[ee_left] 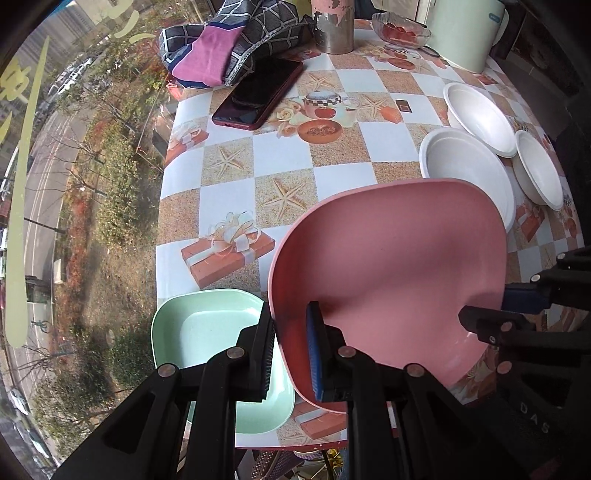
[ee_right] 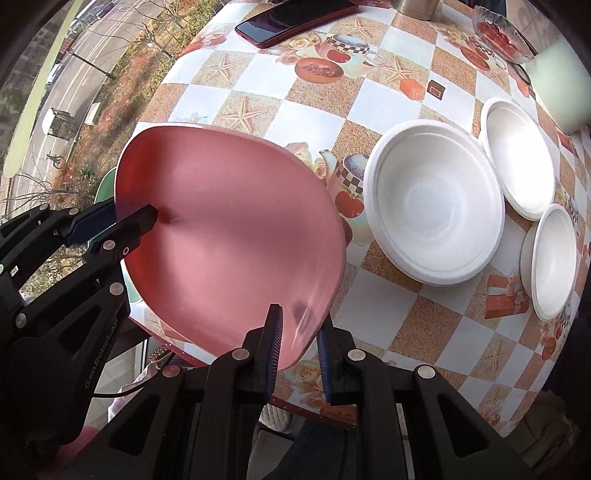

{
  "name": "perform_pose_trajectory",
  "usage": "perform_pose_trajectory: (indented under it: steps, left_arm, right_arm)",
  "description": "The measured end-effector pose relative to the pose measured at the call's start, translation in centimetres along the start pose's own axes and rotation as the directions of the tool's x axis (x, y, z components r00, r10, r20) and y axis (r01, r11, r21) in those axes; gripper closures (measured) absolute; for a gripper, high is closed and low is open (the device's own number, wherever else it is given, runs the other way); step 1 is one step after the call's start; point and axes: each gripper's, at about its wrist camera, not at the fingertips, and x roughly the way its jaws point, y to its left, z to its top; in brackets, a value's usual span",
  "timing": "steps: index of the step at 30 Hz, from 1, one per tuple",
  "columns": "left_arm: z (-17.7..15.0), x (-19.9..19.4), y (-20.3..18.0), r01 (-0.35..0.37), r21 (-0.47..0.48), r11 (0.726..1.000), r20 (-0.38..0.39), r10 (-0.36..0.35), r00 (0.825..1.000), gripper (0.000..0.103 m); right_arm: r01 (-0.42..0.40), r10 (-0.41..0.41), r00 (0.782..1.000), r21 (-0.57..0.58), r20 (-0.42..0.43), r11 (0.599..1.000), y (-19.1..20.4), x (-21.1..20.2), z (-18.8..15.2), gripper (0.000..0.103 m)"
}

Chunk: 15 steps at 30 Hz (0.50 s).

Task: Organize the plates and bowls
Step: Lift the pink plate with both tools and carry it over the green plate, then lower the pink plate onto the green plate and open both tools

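A pink square plate [ee_left: 391,266] is held tilted above the table by both grippers. My left gripper [ee_left: 291,354] is shut on its near left rim. My right gripper [ee_right: 299,350] is shut on its near corner in the right wrist view, where the pink plate [ee_right: 229,236] fills the left half. The right gripper also shows in the left wrist view [ee_left: 517,306], and the left gripper in the right wrist view [ee_right: 122,221]. A mint green square plate [ee_left: 207,332] lies on the table below the pink one. Three white bowls [ee_right: 432,206] [ee_right: 517,155] [ee_right: 554,258] stand on the right.
The table [ee_left: 280,158] has a checked starfish cloth and stands against a window. A dark red phone [ee_left: 258,96], a folded cloth [ee_left: 221,40], a metal can [ee_left: 334,26], a glass dish with red fruit [ee_left: 400,29] and a pale green container [ee_left: 461,33] sit at the back.
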Motion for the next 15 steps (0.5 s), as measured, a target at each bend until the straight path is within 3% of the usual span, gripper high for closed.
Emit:
perform_pose_trajectory:
  steps: [9, 15]
  left_arm:
    - [-2.9, 0.5, 4.8, -0.037, -0.075, 0.997, -0.051, 0.034, 0.998, 0.085]
    - [-4.2, 0.9, 9.2, -0.071, -0.092, 0.993, -0.073, 0.065, 0.995, 0.085]
  right_arm:
    - [-0.011, 0.008, 1.0, -0.156, -0.019, 0.988, 4.2, -0.2, 0.5, 0.082]
    - [-0.095, 0.084, 0.994, -0.191, -0.064, 0.977, 7.0, 0.9, 1.3, 0.082]
